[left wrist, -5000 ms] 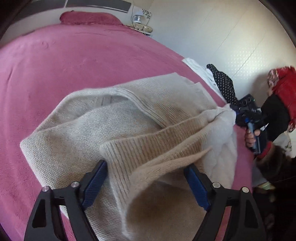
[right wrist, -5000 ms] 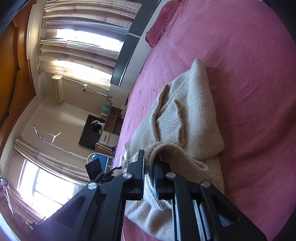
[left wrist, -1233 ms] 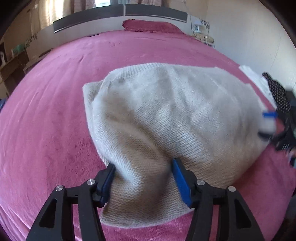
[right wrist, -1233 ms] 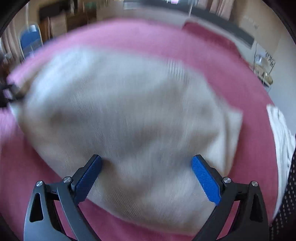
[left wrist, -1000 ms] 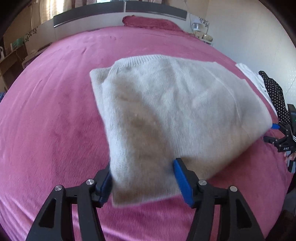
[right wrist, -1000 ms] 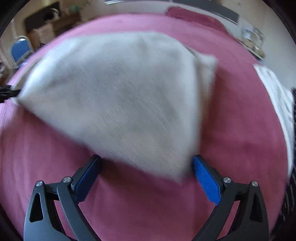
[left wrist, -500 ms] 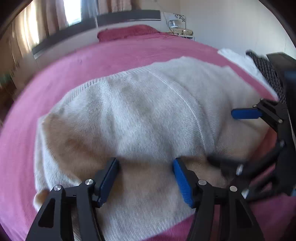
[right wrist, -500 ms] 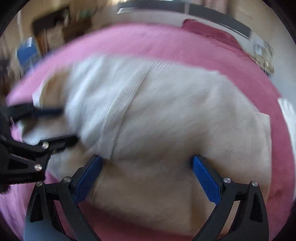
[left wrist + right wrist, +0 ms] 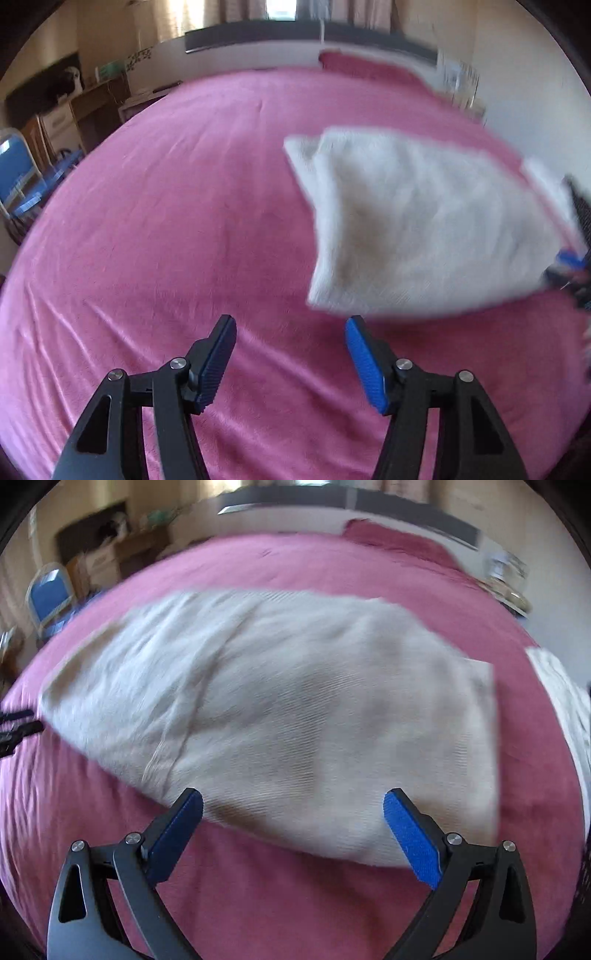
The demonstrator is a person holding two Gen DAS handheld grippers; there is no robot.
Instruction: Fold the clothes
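Observation:
A folded beige knit sweater lies on the pink bed cover, to the right of centre in the left wrist view. My left gripper is open over bare cover, just short of the sweater's near left corner. In the right wrist view the sweater fills the middle, blurred by motion. My right gripper is open with the sweater's near edge between its blue pads, nothing pinched. The right gripper's tip shows at the sweater's far right edge in the left view.
White and dark dotted clothes lie at the bed's right edge. A pink pillow and dark headboard are at the far end. A blue chair and wooden furniture stand left of the bed. A nightstand sits at the far right.
Both grippers have let go of the sweater and pulled back. The left one swung left, so the sweater now lies to its right. The sweater went from bunched to a flat fold.

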